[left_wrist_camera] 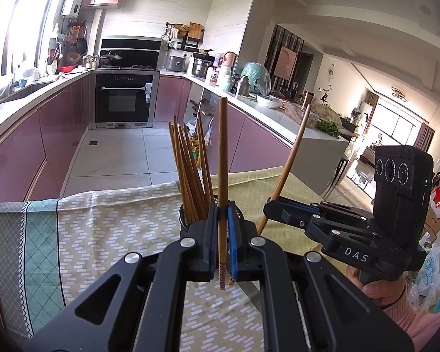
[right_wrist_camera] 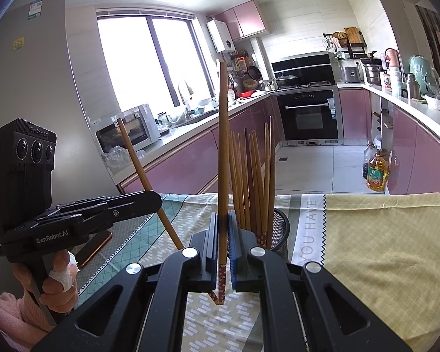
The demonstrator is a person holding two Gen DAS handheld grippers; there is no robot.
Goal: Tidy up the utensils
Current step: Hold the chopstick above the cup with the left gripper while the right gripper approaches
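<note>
Left gripper (left_wrist_camera: 222, 214) sat nearest the left wrist lens, jaws clamped tight on one brown chopstick (left_wrist_camera: 222, 158). That stick stood nearly upright, patterned end hanging below the pads, plain end up toward the kitchen. Right gripper (right_wrist_camera: 222, 220) was clamped the same way on a second chopstick (right_wrist_camera: 223, 135), also near vertical, patterned end down. From the left wrist view, the right gripper's stick leaned to the right; from the right wrist view, the left gripper's stick leaned to the left.

Black mesh holder (right_wrist_camera: 280, 228) stood on the patterned tablecloth (right_wrist_camera: 381, 249) just beyond both sets of fingers, right of the right gripper's stick. A bundle of chopsticks (right_wrist_camera: 249, 182) already stood in it, fanned out and leaning. Neither held stick was inside the holder; both were above the cloth just beside it.

A hand (right_wrist_camera: 58, 281) with a bandaged finger gripped the left tool's handle, pink sleeve (right_wrist_camera: 8, 311) at the wrist. Phone (right_wrist_camera: 95, 248) lay flat on the cloth at far left.
</note>
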